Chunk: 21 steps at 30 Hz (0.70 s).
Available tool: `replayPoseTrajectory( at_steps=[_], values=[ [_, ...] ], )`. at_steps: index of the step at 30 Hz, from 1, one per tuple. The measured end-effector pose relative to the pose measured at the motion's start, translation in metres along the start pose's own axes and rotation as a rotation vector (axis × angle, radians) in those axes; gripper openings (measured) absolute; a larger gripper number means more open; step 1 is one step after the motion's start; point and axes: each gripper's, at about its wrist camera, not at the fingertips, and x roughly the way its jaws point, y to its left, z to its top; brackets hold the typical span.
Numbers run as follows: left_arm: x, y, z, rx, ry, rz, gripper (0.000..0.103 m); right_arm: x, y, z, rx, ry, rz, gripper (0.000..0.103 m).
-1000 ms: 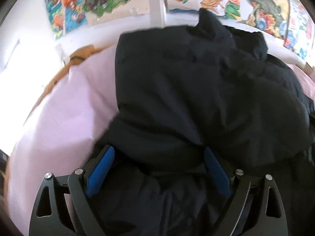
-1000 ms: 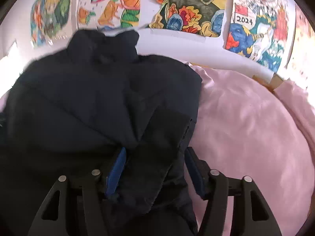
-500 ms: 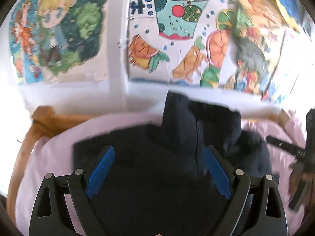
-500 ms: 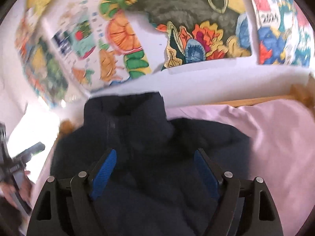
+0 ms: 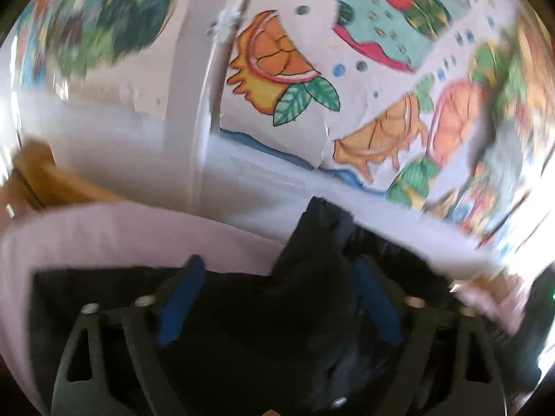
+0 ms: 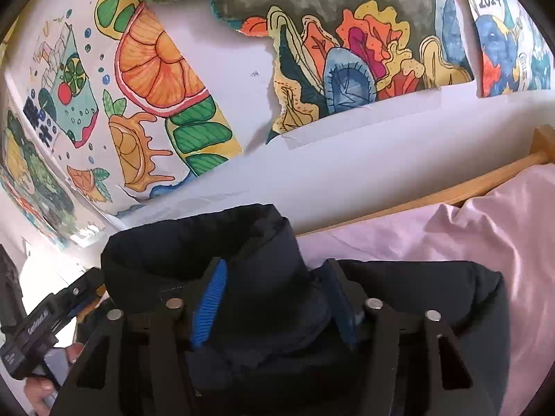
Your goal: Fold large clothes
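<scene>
**Q:** Pink sheet (image 6: 485, 242) covers the bed; what lies on it, and why there?

**A:** The bed gives a broad, soft surface for a bulky garment. A dark navy padded jacket (image 6: 416, 294) lies on the sheet near the wall-side wooden rail (image 6: 451, 192), below a wall of coloured drawings (image 6: 166, 69). Its stand-up collar (image 6: 208, 242) rises at the far end, toward the wall.

**Q:** How does the garment look?

**A:** Thick, puffy and matte; folds stay rounded rather than creased. A zip line appears to run below the collar.

**Q:** And the two tools?

**A:** The right hand-held gripper (image 6: 274, 305) has its blue-padded fingers (image 6: 208, 301) on either side of the collar's base. The fabric fills the gap, so it seems to be pinching the collar, probably to guide a fold. The left hand-held gripper (image 5: 277, 305) is spread wide, with jacket fabric (image 5: 305, 277) between its fingers. That view is blurred; no firm grip is evident.
</scene>
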Motion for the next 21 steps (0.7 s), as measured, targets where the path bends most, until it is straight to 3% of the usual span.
replayPoseTrajectory(
  at_steps=[1,2,5,8,13,21],
  values=[
    [0.003,0.002,0.000,-0.023,0.010,-0.023,0.045,0.001,0.001,0.000,-0.003,0.008,0.004,0.019],
    [0.007,0.003,0.000,-0.033,0.023,-0.032,0.028,-0.001,0.003,-0.001,-0.013,0.010,-0.004,0.015],
    [0.008,-0.001,-0.001,-0.011,0.021,-0.051,0.014,-0.014,0.015,-0.006,-0.124,-0.010,-0.014,0.012],
    [-0.007,-0.003,-0.004,0.020,-0.006,-0.076,0.007,-0.031,0.026,-0.014,-0.223,-0.030,-0.012,0.011],
    [-0.050,-0.007,-0.014,0.077,-0.052,-0.106,0.004,-0.070,0.030,-0.028,-0.306,-0.090,0.012,0.011],
    [-0.156,-0.036,-0.064,0.227,-0.119,-0.164,0.004,-0.142,0.023,-0.069,-0.370,-0.195,0.065,0.010]
  ],
)
